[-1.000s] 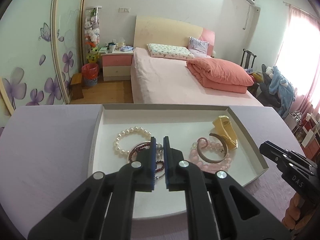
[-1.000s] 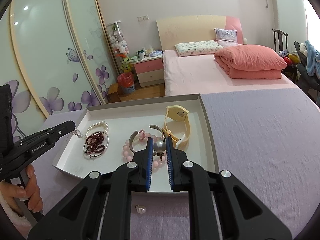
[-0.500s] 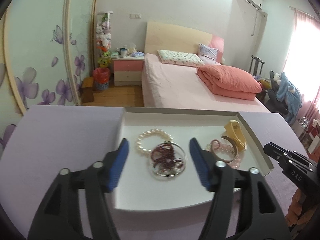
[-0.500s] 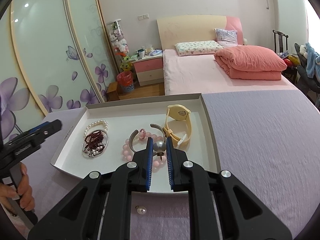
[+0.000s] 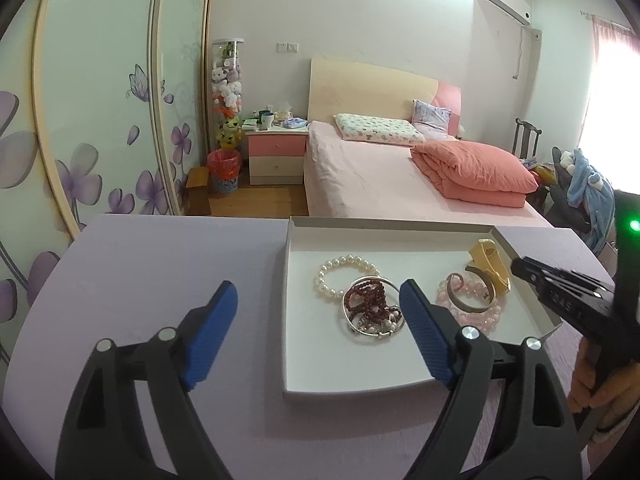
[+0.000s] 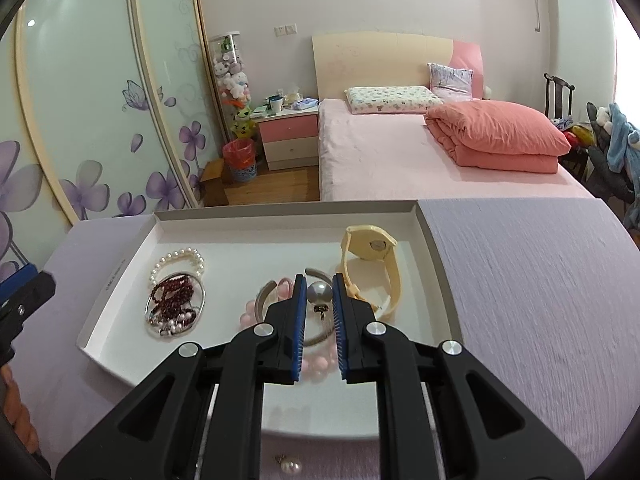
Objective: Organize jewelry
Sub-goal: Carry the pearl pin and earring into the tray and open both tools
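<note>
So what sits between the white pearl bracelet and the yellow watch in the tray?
In the right wrist view, the dark red bead strand inside a silver bangle, then the grey cuff over pink beads, lie between pearl bracelet and watch.

Pink bed (image 5: 384, 176); floral wardrobe doors (image 5: 100, 120); bright window (image 5: 612, 92).

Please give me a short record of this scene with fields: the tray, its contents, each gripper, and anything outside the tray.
tray: white tray on a purple table
contents: pearl bracelet, dark red beads inside a silver bangle, pink bead bracelet, yellow watch
left gripper: open, empty
right gripper: shut on pearl earring, above the tray
outside tray: second pearl earring on the table
</note>
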A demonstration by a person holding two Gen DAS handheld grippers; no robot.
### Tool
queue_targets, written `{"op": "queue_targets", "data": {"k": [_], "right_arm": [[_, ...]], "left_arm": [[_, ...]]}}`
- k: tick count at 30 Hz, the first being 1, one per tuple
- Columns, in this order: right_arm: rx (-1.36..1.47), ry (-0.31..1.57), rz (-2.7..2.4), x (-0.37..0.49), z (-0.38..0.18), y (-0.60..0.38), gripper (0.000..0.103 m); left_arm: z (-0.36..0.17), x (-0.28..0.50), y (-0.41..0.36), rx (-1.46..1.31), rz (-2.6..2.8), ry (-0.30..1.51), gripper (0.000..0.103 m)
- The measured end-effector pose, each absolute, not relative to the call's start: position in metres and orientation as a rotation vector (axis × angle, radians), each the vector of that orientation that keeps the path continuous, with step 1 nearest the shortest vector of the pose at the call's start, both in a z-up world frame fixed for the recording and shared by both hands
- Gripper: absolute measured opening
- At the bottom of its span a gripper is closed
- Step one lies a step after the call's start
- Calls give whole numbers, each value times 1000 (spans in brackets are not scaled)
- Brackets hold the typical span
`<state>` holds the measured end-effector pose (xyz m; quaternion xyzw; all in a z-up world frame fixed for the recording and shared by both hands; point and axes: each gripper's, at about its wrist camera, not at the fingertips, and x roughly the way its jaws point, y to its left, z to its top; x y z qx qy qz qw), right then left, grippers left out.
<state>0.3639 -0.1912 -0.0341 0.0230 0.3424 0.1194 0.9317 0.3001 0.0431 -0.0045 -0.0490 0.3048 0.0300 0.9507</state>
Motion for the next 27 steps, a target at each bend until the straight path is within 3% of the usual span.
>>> {"op": "queue_targets", "data": {"k": [16,18,19,20,27], "right_arm": [[37,727,221,390,-42,-180,15],[49,734,227,393,-43,-181,27],[62,737,228,393,-42,-183,48],[76,727,228,391,-41,-186,58],[116,695,221,372,-33,-207,58]], "left_arm": [[-8,296,44,-104,49,622,82],[-8,296,44,-107,48,625,82],[-9,295,44,-108,47,626,82],[-9,295,44,-108,46,627,82],[-7,287,46,-117,54,627,84]]}}
